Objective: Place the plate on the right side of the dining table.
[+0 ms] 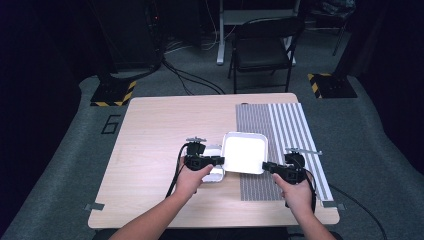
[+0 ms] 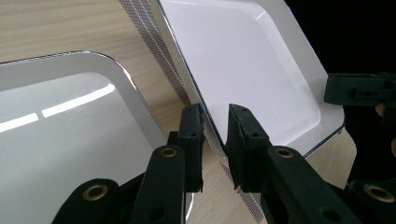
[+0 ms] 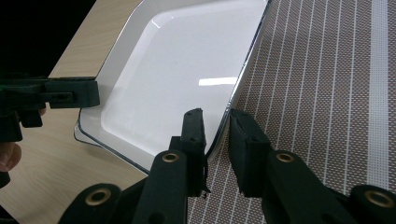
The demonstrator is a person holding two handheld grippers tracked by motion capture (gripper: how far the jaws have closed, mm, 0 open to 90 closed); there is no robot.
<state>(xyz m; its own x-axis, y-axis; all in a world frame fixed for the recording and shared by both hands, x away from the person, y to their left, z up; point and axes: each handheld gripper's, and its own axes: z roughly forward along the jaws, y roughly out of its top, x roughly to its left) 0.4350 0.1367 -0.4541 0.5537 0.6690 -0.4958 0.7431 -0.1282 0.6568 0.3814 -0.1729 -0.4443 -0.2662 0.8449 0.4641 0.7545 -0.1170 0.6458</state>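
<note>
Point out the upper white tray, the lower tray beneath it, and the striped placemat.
upper white tray [image 1: 244, 152], high view, on its flat inner floor.
lower tray [image 2: 56, 140], left gripper view, on its glossy inner floor.
striped placemat [image 3: 327, 93], right gripper view, on bare weave right of the tray.

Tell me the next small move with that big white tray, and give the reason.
Probably lift both grippers together, level. The left gripper has its fingers around the large white tray's left rim, the right gripper around its right rim. The tray overlaps a smaller tray and the striped mat, so dragging it might shift them.
</note>
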